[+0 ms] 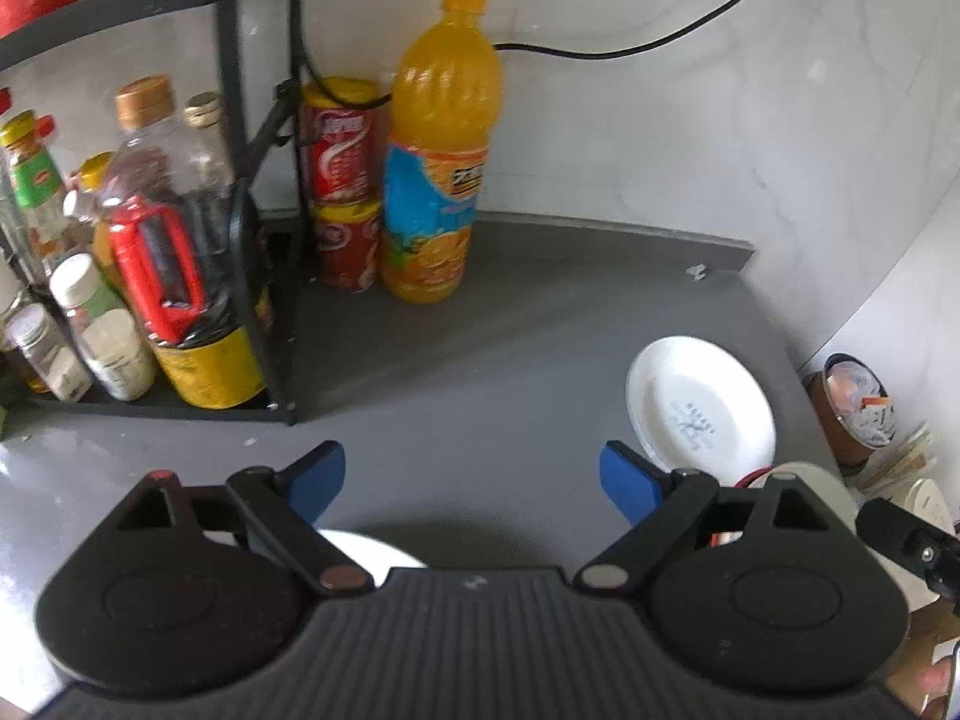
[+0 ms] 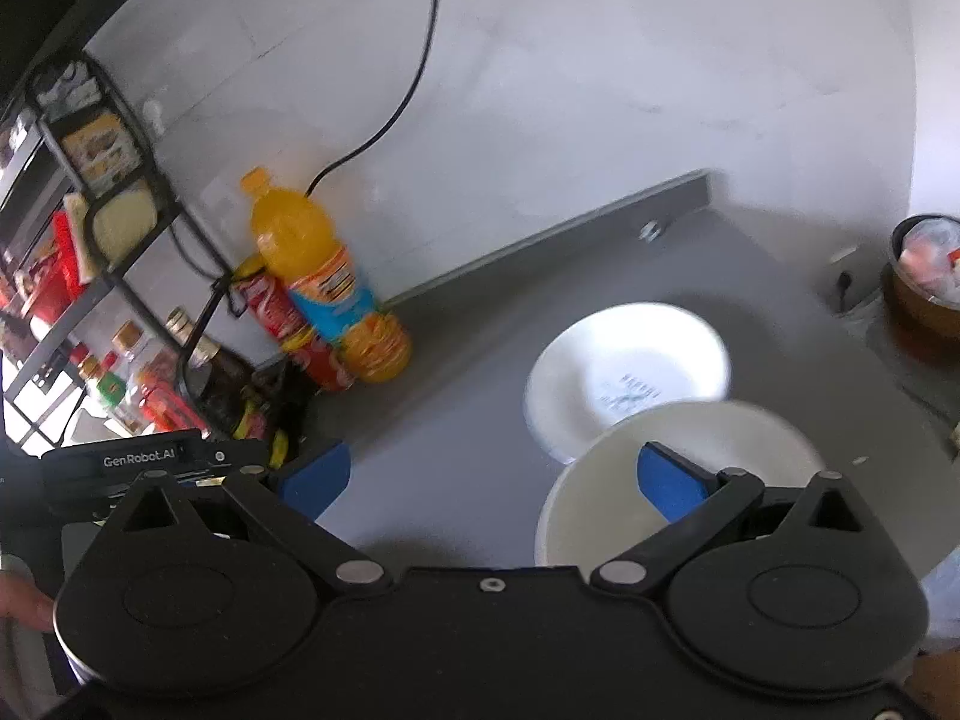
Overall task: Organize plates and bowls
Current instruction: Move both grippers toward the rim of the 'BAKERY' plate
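Note:
A white plate [image 1: 699, 405] lies on the grey counter [image 1: 480, 348] near its right edge. Next to it, closer to me, stands a white bowl [image 1: 810, 480], partly hidden behind my left gripper's linkage. My left gripper [image 1: 474, 477] hangs above the counter, open, with nothing between its blue fingers [image 1: 321, 480]. A white rim [image 1: 366, 546] shows just below it, mostly hidden. In the right wrist view the plate [image 2: 624, 354] lies beyond the bowl [image 2: 600, 498]. My right gripper [image 2: 492, 480] is open and empty; its right finger crosses the bowl in the picture, and I cannot tell whether they touch.
An orange juice bottle [image 1: 441, 150] and stacked red cans [image 1: 342, 180] stand in the back corner. A black rack [image 1: 240, 180] crowded with condiment bottles fills the left. A black cable [image 1: 630, 48] hangs on the wall. A bin [image 1: 855, 408] sits past the counter's right edge.

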The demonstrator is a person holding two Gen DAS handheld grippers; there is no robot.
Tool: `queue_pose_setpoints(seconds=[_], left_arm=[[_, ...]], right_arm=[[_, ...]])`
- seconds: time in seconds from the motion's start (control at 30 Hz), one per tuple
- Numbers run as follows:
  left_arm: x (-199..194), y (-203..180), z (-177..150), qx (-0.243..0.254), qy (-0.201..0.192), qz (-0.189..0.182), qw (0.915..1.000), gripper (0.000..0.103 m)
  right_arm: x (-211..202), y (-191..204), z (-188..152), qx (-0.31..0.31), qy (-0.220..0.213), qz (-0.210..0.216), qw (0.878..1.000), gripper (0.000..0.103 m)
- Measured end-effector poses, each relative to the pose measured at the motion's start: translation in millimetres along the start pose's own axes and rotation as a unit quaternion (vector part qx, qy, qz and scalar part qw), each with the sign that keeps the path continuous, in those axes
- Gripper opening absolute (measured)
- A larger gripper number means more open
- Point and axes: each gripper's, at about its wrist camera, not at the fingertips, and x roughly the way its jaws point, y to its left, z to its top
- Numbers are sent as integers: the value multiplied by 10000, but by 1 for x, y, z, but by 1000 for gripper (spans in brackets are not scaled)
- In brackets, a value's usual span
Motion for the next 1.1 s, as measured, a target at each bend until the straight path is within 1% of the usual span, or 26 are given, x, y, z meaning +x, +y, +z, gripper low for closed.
queue_pose_setpoints(seconds=[0.17, 0.23, 0.27, 0.33, 0.43, 0.53, 0.63, 0.77, 0.87, 0.97, 1.03, 1.1], left_arm=[[8, -21, 8, 22, 4, -48, 10000, 91], [13, -31, 10, 89, -18, 51, 9999, 91], [16, -35, 11, 90, -16, 43, 9999, 91], [21, -42, 12, 57, 35, -26, 10000, 91], [32, -51, 13, 37, 112, -12, 9999, 91], [44, -59, 17, -125, 316, -79, 9994, 91], [54, -67, 19, -205, 440, -48, 9988, 91], [65, -74, 23, -398, 435, -62, 9982, 91], [78, -81, 26, -522, 486, -110, 9974, 91], [90, -85, 27, -670, 524, -149, 9963, 91], [99, -89, 26, -692, 586, -227, 9956, 91], [108, -95, 26, -664, 631, -220, 9956, 91]], right_arm=[[-7, -28, 11, 208, -104, -189, 9995, 103], [-7, -40, 14, 286, -136, -244, 9992, 103], [-8, -45, 16, 308, -143, -271, 9991, 103], [-8, -57, 19, 367, -162, -293, 9988, 103], [-8, -73, 25, 447, -29, -224, 9987, 103], [-4, -83, 34, 402, 35, -188, 9990, 103], [3, -96, 41, 458, 83, -164, 9988, 103], [20, -114, 50, 376, 120, -254, 9989, 103], [40, -128, 56, 379, 368, -230, 9983, 102], [57, -144, 61, 467, 513, -120, 9975, 100], [67, -152, 63, 499, 611, -9, 9969, 91], [78, -159, 64, 498, 700, 61, 9963, 88]])
